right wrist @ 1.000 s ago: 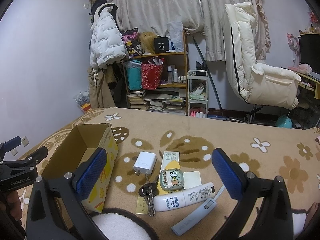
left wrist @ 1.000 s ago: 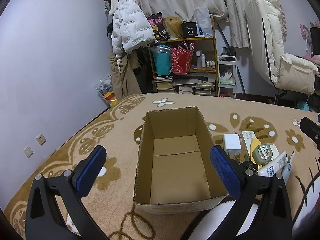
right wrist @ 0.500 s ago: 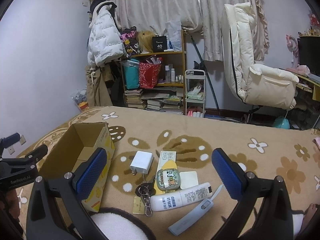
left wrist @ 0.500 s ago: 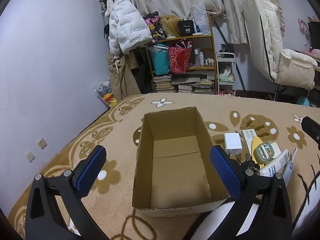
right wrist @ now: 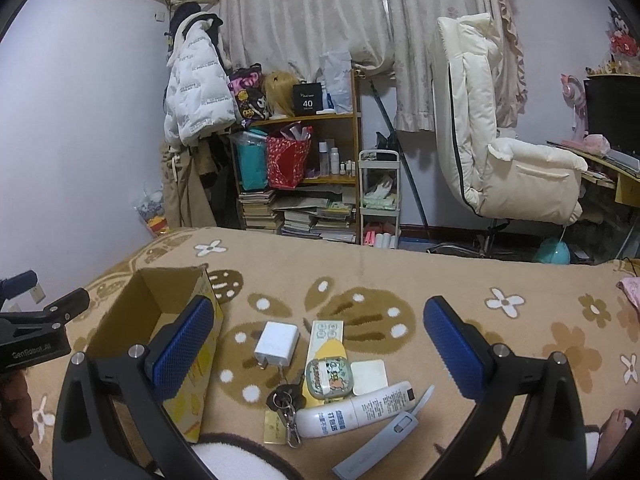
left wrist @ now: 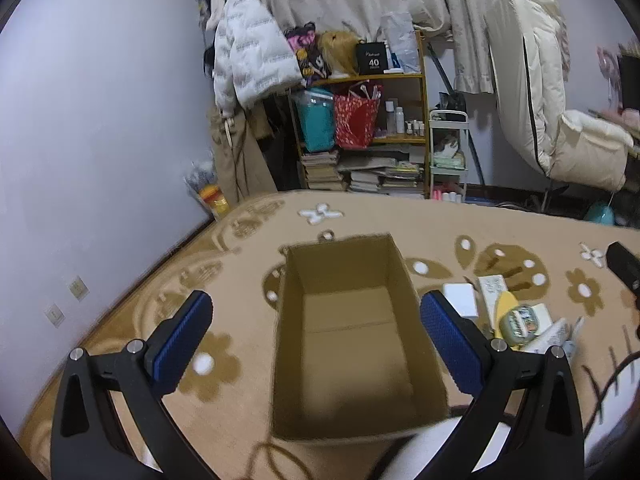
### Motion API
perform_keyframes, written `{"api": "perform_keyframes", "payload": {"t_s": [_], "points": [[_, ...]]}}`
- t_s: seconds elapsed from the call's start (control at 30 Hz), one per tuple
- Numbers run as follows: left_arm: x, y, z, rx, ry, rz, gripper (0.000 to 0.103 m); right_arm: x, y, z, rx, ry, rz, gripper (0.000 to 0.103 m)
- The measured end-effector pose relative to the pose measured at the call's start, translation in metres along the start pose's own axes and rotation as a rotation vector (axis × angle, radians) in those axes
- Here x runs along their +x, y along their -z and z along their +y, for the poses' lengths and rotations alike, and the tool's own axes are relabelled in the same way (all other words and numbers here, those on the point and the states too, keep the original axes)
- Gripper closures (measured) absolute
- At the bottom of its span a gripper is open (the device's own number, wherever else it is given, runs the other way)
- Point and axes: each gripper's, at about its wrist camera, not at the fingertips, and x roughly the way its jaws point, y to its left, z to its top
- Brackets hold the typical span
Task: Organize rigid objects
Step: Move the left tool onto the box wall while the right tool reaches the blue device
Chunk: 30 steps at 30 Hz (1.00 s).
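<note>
Right wrist view: both claws poised over a bed blanket (right wrist: 460, 276), nothing yet packed.

Nearest the right claw (right wrist: 318, 344), whose blue pads are spread wide and hold nothing, lie a grey clip-shaped tool (right wrist: 380, 444), a white tube (right wrist: 356, 410), keys (right wrist: 285, 400), a small tin (right wrist: 329, 376), then a white charger (right wrist: 277, 344). Over the last second the pile has slid slightly lower and nearer in view, suggesting the claw is closing in for a first pick. Left of it stands the cardboard box (left wrist: 352, 340), empty, with the left claw (left wrist: 316, 340) wide open over it, touching nothing. Beyond, a cluttered shelf (right wrist: 304, 160).
</note>
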Motion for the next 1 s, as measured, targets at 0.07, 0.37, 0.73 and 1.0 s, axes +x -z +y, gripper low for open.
{"api": "perform_keyframes", "payload": {"t_s": [0.07, 0.37, 0.73, 1.0], "points": [[-0.004, -0.010, 0.002, 0.022, -0.023, -0.020, 0.000, -0.001, -0.006, 0.001, 0.010, -0.010, 0.004, 0.000], [0.000, -0.037, 0.014, 0.008, -0.018, -0.022, 0.000, -0.001, -0.033, 0.001, 0.053, -0.046, -0.012, 0.000], [0.043, -0.016, 0.030, -0.026, -0.018, 0.080, 0.000, 0.021, -0.030, 0.004, 0.021, -0.002, 0.036, 0.000], [0.082, 0.014, 0.043, -0.072, -0.031, 0.181, 0.000, 0.046, 0.000, -0.001, 0.002, 0.025, 0.130, 0.000]]}}
